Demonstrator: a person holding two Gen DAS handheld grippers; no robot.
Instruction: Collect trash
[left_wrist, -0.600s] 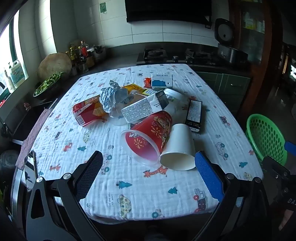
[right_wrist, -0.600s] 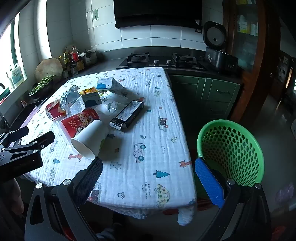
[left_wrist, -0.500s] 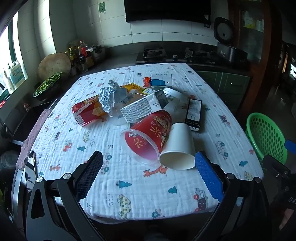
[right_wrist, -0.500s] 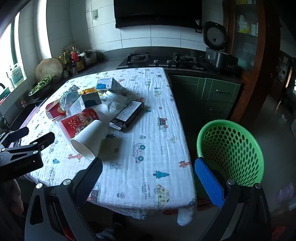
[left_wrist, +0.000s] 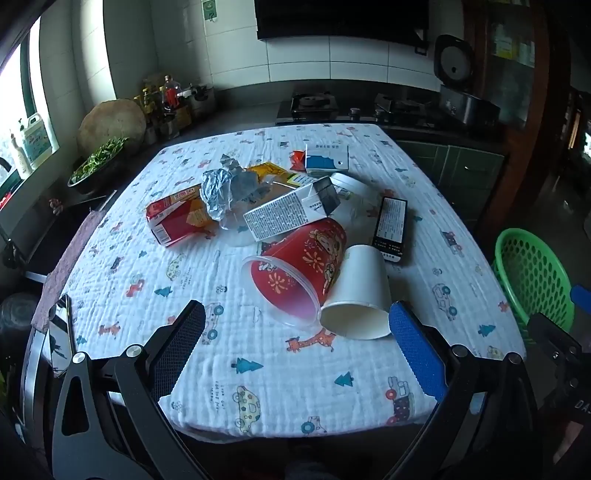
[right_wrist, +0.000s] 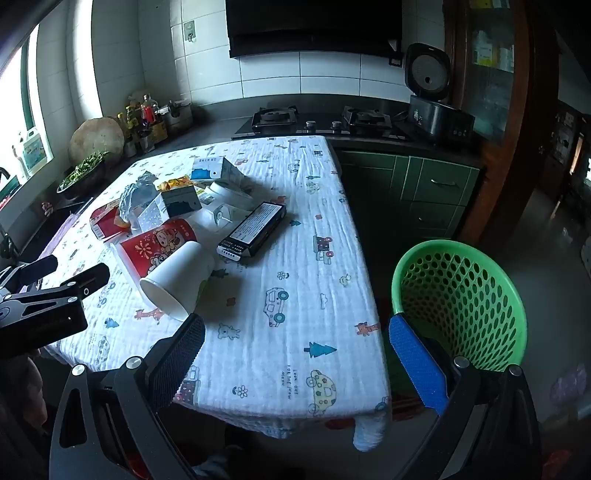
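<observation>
The trash lies heaped mid-surface on the printed cloth: a white paper cup (left_wrist: 360, 295) on its side touching a tipped red printed cup (left_wrist: 301, 266), behind them a milk carton (left_wrist: 291, 212), crumpled foil (left_wrist: 225, 188), a red snack box (left_wrist: 177, 218) and a black box (left_wrist: 391, 229). The green basket (right_wrist: 458, 302) stands on the floor just past the surface's right edge. Both the left gripper (left_wrist: 295, 336) and right gripper (right_wrist: 295, 343) hover with jaws spread wide, pinching nothing. The round cups would likely roll or crush under a careless squeeze, and pulling one could shift its neighbours or ruck the cloth. What lies beneath the heap is hidden, and the box labels are too small to read
</observation>
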